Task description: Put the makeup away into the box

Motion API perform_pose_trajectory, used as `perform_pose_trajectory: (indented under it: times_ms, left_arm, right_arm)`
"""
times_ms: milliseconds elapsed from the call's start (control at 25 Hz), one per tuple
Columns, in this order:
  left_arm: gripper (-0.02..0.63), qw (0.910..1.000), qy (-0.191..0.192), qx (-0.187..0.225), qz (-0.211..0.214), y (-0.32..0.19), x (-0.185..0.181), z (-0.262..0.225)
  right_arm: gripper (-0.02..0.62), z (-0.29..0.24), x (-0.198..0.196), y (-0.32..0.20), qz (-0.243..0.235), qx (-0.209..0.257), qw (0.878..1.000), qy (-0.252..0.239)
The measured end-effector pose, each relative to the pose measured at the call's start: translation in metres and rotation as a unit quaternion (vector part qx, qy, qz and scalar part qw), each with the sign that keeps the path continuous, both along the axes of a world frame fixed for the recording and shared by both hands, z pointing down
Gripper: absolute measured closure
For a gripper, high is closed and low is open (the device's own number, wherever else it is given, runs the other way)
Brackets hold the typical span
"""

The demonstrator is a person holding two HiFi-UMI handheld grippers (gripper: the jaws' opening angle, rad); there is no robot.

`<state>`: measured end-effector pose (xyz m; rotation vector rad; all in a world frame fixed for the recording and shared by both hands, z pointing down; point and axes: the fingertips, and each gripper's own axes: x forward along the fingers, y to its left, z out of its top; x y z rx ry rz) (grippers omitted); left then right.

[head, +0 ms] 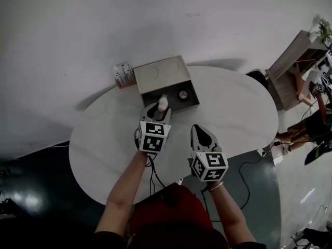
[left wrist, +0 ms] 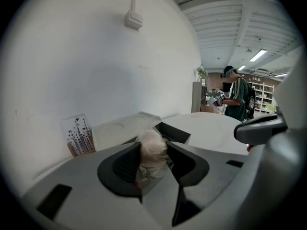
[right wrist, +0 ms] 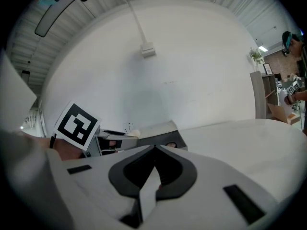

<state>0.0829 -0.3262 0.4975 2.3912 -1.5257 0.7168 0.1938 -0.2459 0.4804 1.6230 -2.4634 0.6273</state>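
Observation:
A grey box (head: 193, 100) stands at the far side of the white table (head: 233, 113), its lid (head: 160, 72) folded back and a small round item (head: 182, 94) in its dark inside. My left gripper (head: 157, 111) hovers just short of the box's near wall, shut on a fluffy white makeup puff (head: 163, 103) in clear wrap. From the left gripper view the puff (left wrist: 151, 145) sits pinched between the dark pads (left wrist: 125, 166), with the box (left wrist: 175, 132) right behind. My right gripper (head: 202, 135) hangs lower right, jaws together and empty (right wrist: 154, 148).
A small card printed with black flowers (head: 123, 74) leans against the wall left of the box. A wooden shelf (head: 293, 66) stands off the table's right. A person (left wrist: 236, 99) stands far back in the room. Cables (head: 244, 165) run across the floor below the table.

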Motion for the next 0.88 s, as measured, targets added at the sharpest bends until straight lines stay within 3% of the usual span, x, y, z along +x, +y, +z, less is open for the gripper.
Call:
perform_pose_trajectory:
  times_ms: [400,600,880]
  left_arm:
    - [0.426,0.9996,-0.013,-0.023,0.010,-0.035,0.017,0.024]
    - [0.426,0.9991,-0.002,-0.041,0.011,-0.047,0.023,0.036]
    - [0.426,0.9974,-0.031,-0.061,0.022,-0.054,0.028,0.047]
  right_arm:
    - [0.583,0.015,0.012,-0.023,0.001,-0.018,1.000,0.000]
    - [0.583,0.022,0.011,-0.030,-0.004,-0.026,1.000,0.002]
    - [0.583,0.030,0.010,-0.038,-0.008,-0.034,0.999,0.003]
